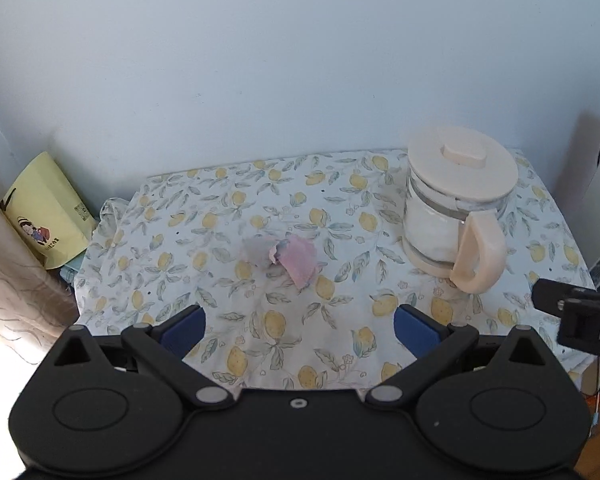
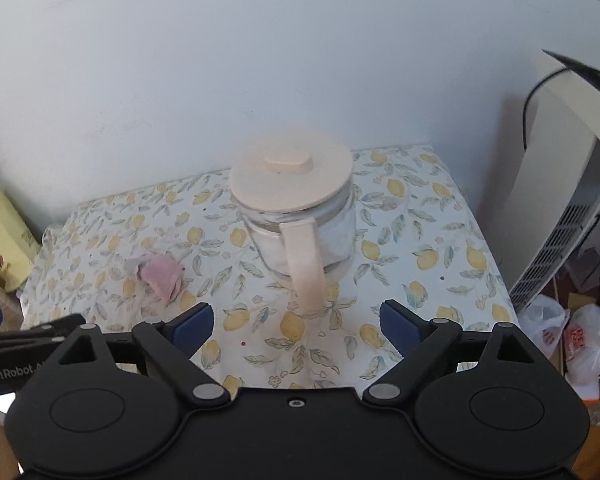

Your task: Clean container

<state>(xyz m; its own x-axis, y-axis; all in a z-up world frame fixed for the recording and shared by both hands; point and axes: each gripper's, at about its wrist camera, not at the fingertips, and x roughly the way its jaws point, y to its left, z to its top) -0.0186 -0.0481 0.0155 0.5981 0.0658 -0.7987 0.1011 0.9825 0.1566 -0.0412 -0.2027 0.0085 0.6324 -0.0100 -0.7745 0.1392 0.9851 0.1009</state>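
Both claws, left claw (image 1: 300, 326) and right claw (image 2: 296, 322), gape empty (only the right view shows plastic bags (image 2: 580, 340)) before the jug (image 2: 296, 216).

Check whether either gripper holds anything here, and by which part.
Nothing is held. The left gripper and right gripper are both open and empty, short of the cloth and the jug.

From my right tool's view the glass jug (image 2: 300, 236) is smeared with motion blur, so I can't tell what the whitish mass inside it is. My left tool (image 2: 24, 344) pokes in at that picture's left edge, cut off, its lettering only partly readable. In the left view, my right tool (image 1: 580, 316) is clipped by the right edge, and the print on the yellow bag (image 1: 44, 212) is too small to read.
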